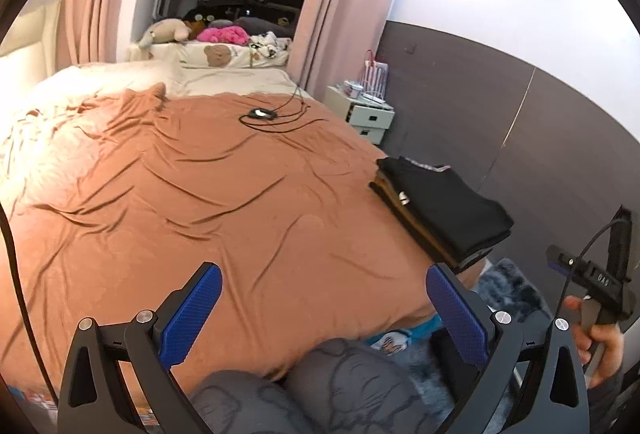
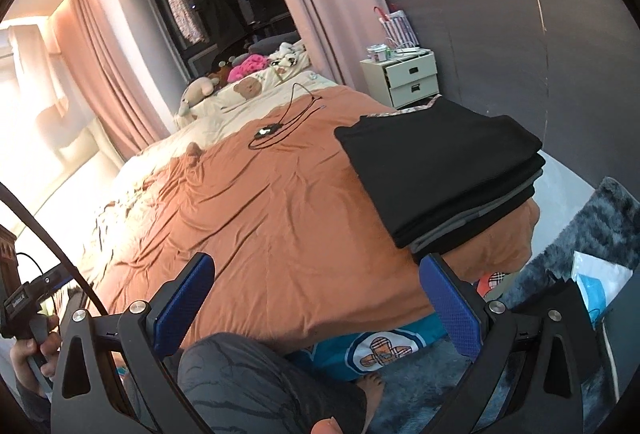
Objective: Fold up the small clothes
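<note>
A stack of folded dark clothes (image 1: pixel 444 206) lies at the right corner of the bed, on the orange sheet (image 1: pixel 208 194). It also shows in the right wrist view (image 2: pixel 444 174), black on top with grey layers below. My left gripper (image 1: pixel 324 310) is open and empty, held above the bed's near edge. My right gripper (image 2: pixel 316 298) is open and empty, just below and left of the stack. The right gripper's body shows at the far right of the left wrist view (image 1: pixel 592 282).
A black cable with a small device (image 1: pixel 260 114) lies on the far part of the sheet. Pillows and plush toys (image 1: pixel 208 38) sit at the head. A white nightstand (image 2: pixel 404 78) stands by the grey wall. My knees (image 1: pixel 320 386) and a blue rug (image 2: pixel 580 234) are below.
</note>
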The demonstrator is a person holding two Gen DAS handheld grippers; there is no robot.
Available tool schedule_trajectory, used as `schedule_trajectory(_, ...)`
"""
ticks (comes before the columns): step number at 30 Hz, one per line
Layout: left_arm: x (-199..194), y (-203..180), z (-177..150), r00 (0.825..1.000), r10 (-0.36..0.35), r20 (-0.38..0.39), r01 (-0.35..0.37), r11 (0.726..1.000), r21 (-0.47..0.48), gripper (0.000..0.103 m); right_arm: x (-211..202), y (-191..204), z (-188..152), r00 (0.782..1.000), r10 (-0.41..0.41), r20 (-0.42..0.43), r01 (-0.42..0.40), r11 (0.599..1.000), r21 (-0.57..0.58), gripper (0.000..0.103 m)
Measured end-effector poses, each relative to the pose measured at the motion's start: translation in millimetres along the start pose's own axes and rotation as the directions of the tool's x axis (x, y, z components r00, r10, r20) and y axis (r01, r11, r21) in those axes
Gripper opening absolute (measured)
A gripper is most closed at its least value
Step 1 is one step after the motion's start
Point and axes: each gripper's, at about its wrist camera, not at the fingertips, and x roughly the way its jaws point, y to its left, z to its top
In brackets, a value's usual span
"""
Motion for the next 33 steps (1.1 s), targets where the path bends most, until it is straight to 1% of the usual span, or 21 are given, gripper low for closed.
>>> schedule_trajectory(2,-3.0,3.2,-4.8,1.000,0.019,-0.005,-0.019,1.000,0.004,0.103,2.1,6.6,-3.9,1.000,-0.014,-0.003,0.014,1.000,-0.014,0.102)
schedule_trajectory(4,-9.2,3.1,-11.2,0.997,0.071,0.009,-0.072,0.997,0.037,0.103,5.7,15.3,-10.0,1.000,-0.027,-0.008,0.027,0.999,-0.024,0.102)
schedule_trajectory(5,-11.5,3.5,-13.5,0.996,0.085,0.015,-0.086,0.995,0.047,0.103,6.8,18.9,-12.2,0.999,-0.030,-0.013,0.030,0.999,-0.028,0.102)
schedule_trajectory(8,-18.3,9.8,-19.8,0.994,0.106,0.027,-0.107,0.994,0.037,0.103,11.7,31.4,-17.5,0.999,-0.044,-0.030,0.043,0.998,-0.049,0.102)
schedule_trajectory(12,-27.2,17.0,-27.3,0.986,0.159,0.055,-0.161,0.986,0.036,0.103,13.9,45.9,-21.8,0.998,-0.046,-0.043,0.043,0.996,-0.080,0.102)
schedule_trajectory(18,-40.5,22.4,-37.0,0.972,0.211,0.101,-0.217,0.975,0.046,0.103,17.7,65.8,-29.1,0.998,-0.042,-0.046,0.036,0.993,-0.116,0.102)
schedule_trajectory(24,-49.4,24.4,-43.8,0.968,0.221,0.122,-0.227,0.973,0.037,0.103,17.7,76.3,-27.5,0.999,-0.027,-0.037,0.022,0.989,-0.146,0.102)
schedule_trajectory(30,-52.9,24.0,-45.6,0.965,0.221,0.142,-0.228,0.973,0.040,0.103,18.8,76.9,-29.7,0.999,-0.026,-0.037,0.020,0.986,-0.163,0.102)
schedule_trajectory(33,-51.7,27.4,-45.4,0.967,0.215,0.139,-0.221,0.975,0.033,0.103,18.7,75.3,-30.9,0.999,-0.034,-0.031,0.028,0.985,-0.172,0.102)
